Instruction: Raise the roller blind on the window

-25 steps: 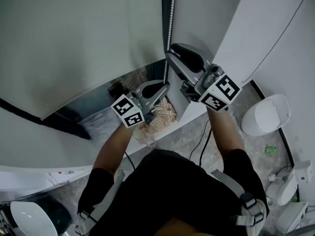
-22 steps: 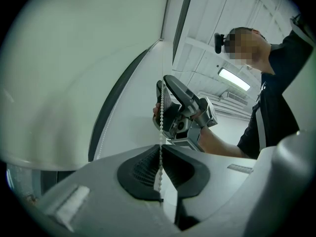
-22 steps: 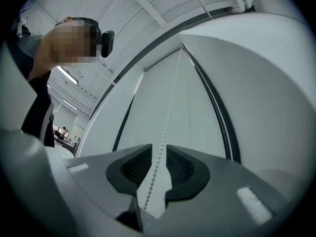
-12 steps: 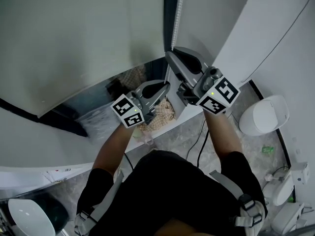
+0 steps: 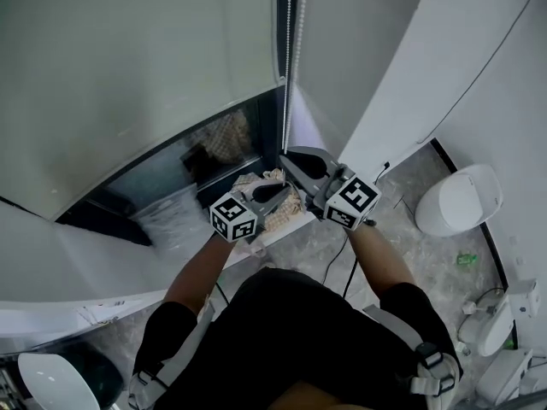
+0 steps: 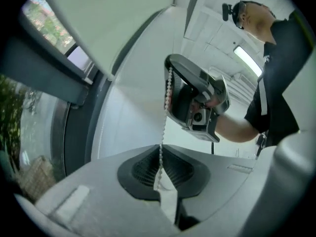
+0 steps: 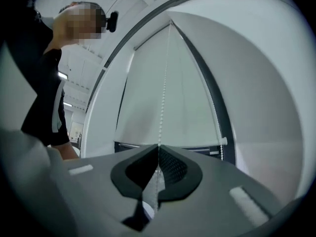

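Note:
The pale roller blind (image 5: 128, 75) covers the upper window, with dark glass showing below its bottom edge. Its white bead chain (image 5: 289, 32) hangs beside the frame. In the left gripper view the bead chain (image 6: 164, 117) runs straight up out of my left gripper (image 6: 160, 151), which is shut on it. My right gripper (image 7: 158, 146) has just been closing and now pinches the bead chain (image 7: 164, 83) too. In the head view the right gripper (image 5: 289, 159) holds the chain just above the left gripper (image 5: 280, 188). A second strand (image 7: 215, 107) hangs free.
A white window sill (image 5: 291, 222) lies under the grippers. On the stone floor at the right stand a white rounded container (image 5: 461, 199) and white devices (image 5: 500, 331); a black cable (image 5: 338, 263) trails near the person's legs. A white wall (image 5: 444, 49) flanks the window.
Both grippers have come down together along the chain. The right gripper's jaws went from wide apart to shut on the chain. More dark glass shows under the blind's bottom edge.

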`<state>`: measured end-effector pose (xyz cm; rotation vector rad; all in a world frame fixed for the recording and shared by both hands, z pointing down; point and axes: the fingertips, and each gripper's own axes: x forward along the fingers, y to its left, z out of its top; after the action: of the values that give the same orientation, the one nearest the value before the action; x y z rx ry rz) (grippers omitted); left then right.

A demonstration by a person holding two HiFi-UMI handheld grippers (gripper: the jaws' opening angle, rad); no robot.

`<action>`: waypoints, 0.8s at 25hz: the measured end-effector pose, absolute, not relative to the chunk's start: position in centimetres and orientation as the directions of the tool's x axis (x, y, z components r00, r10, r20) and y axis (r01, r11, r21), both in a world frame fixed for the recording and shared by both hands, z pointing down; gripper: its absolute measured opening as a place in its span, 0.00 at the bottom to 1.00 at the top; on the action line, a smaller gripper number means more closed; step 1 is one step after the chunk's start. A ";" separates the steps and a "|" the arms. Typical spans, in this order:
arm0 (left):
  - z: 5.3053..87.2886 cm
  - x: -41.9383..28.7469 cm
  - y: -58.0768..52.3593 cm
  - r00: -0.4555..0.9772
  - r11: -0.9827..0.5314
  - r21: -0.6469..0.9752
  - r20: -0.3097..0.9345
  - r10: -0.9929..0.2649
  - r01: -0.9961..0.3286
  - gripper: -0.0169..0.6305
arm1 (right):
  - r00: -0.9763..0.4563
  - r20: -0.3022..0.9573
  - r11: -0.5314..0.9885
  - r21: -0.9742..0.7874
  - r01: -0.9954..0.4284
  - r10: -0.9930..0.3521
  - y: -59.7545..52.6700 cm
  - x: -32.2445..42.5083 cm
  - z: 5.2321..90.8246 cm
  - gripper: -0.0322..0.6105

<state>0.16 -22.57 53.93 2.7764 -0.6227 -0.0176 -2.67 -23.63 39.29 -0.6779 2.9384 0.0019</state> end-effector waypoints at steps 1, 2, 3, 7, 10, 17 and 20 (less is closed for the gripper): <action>54.2 0.0 -22.5 0.904 -0.850 0.323 0.038 -0.427 -0.415 0.05 | -0.888 -0.136 0.899 -0.051 -0.435 -0.438 -23.4 -2.5 39.6 0.06; 54.3 -0.2 -22.6 0.902 -0.842 0.349 0.025 -0.431 -0.412 0.05 | -0.884 -0.150 0.897 -0.071 -0.437 -0.443 -23.4 -2.3 39.7 0.06; 54.4 -0.2 -22.7 0.904 -0.842 0.357 0.021 -0.426 -0.405 0.05 | -0.879 -0.161 0.894 -0.085 -0.440 -0.448 -23.5 -2.2 39.7 0.06; 53.7 -0.6 -22.1 0.935 -0.889 0.294 0.065 -0.347 -0.351 0.20 | -0.877 -0.173 0.893 -0.074 -0.443 -0.449 -23.8 -2.3 39.5 0.06; 49.9 -2.8 -22.7 0.934 -0.906 0.239 0.006 -0.357 -0.348 0.26 | -0.880 -0.167 0.895 -0.057 -0.442 -0.445 -23.7 -2.2 39.4 0.06; 34.6 -3.9 -24.8 0.929 -0.953 0.062 -0.210 -0.304 -0.298 0.26 | -0.873 -0.167 0.888 -0.058 -0.456 -0.459 -24.3 -1.9 39.4 0.06; 30.2 -2.5 -25.1 0.928 -0.971 0.032 -0.289 -0.237 -0.238 0.26 | -0.874 -0.160 0.887 -0.047 -0.459 -0.460 -24.3 -1.8 39.6 0.06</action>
<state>-2.53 -25.06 30.17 3.0882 -0.3805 -0.4624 -1.84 -24.29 39.59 -0.7081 2.8892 -0.0111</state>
